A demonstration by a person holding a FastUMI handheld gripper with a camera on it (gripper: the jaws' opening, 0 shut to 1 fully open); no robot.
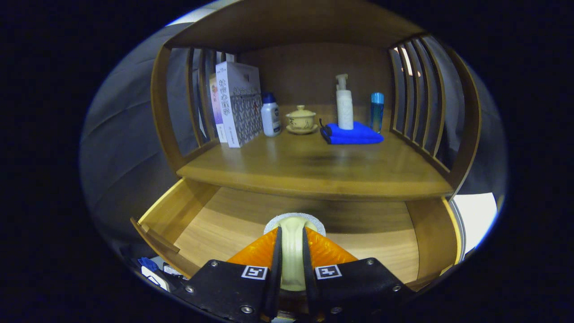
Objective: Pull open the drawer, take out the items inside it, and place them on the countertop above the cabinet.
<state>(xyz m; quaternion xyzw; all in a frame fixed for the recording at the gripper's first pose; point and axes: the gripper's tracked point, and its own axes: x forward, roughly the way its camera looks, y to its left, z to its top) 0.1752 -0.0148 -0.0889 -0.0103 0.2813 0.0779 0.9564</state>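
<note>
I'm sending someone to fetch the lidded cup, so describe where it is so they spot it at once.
On the wooden countertop, along the back, the lidded cup stands on a saucer between a white bottle and a blue cloth. It alone is tan and squat.

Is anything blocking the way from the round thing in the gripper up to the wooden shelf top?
Nothing visible does. The gripper is shut on the pale round roll with a white rim above the open wooden drawer. The front of the wooden countertop is bare; the blue folded cloth and bottles stand farther back.
</note>
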